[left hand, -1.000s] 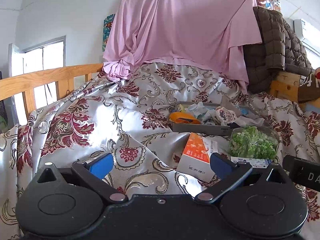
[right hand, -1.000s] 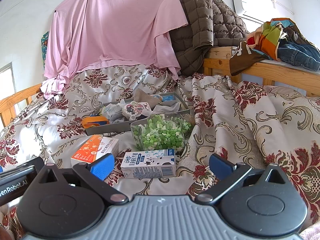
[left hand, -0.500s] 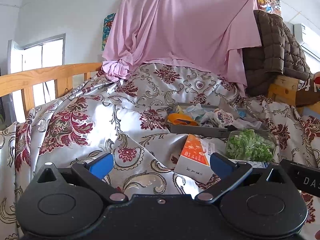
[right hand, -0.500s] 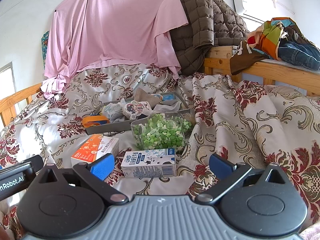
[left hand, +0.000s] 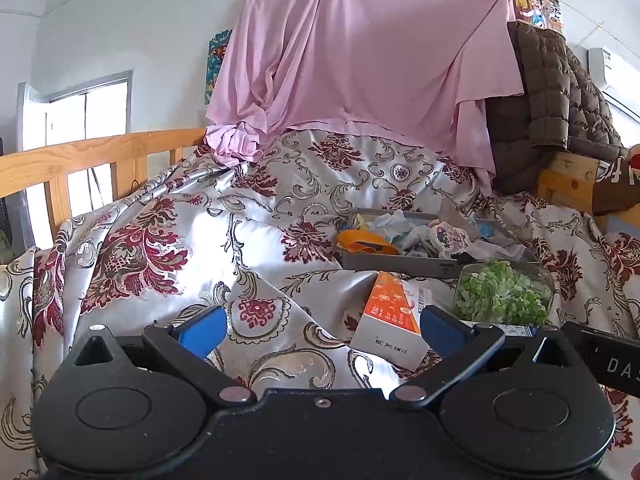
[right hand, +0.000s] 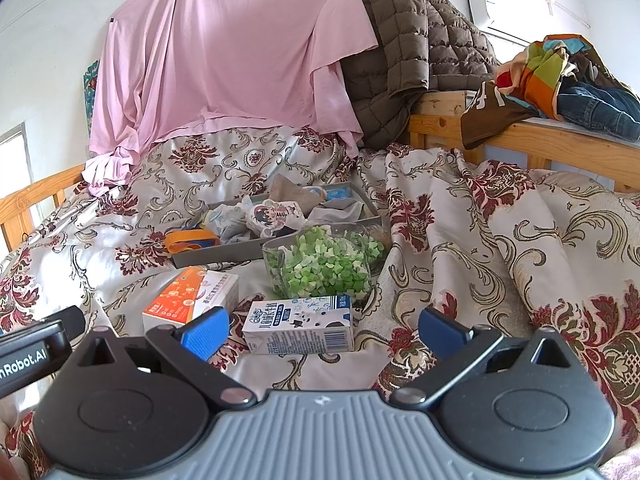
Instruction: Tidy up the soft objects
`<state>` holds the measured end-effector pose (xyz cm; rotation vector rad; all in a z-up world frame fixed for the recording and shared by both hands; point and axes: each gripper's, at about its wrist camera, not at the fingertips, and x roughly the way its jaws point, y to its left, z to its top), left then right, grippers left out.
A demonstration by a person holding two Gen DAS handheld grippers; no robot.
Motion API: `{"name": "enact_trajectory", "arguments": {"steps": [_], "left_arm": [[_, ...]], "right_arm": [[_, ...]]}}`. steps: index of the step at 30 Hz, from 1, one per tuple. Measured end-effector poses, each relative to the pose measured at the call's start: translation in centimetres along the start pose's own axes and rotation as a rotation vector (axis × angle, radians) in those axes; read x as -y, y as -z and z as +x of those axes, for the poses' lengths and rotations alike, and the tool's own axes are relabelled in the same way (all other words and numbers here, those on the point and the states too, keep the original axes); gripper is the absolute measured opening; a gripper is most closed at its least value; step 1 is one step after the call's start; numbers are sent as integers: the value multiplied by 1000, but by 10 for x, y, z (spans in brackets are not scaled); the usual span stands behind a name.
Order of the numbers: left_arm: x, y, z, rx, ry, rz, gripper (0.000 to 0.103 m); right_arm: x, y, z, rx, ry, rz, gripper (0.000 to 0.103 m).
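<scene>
A grey tray [right hand: 240,249] [left hand: 400,267] of small rolled fabrics and socks [right hand: 272,214] sits on the floral bedspread, with an orange strap [right hand: 192,238] at its left end. In front of it lie a clear container of green pieces [right hand: 324,266] [left hand: 500,294], an orange-and-white box [right hand: 188,294] [left hand: 390,318] and a milk carton [right hand: 300,324]. My left gripper [left hand: 320,330] is open and empty, left of the box. My right gripper [right hand: 322,330] is open and empty, just before the carton.
A pink sheet [right hand: 224,60] hangs on the wall behind. A brown quilted jacket [right hand: 412,48] and clothes [right hand: 560,76] lie on the wooden rail at right. A wooden bed rail [left hand: 92,160] runs along the left.
The left wrist view has drawn back and lowered slightly, so the objects look a little further away. The right wrist view has barely shifted. Both grippers stay open.
</scene>
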<state>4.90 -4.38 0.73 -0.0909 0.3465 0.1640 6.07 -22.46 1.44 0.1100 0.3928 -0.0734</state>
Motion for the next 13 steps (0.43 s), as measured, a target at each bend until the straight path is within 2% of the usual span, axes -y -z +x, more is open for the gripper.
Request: {"name": "enact_trajectory", "arguments": {"steps": [13], "left_arm": [[-1,0,1,-6,-10,-2,102]], "right_arm": [[-1,0,0,-1,0,0,103]]}}
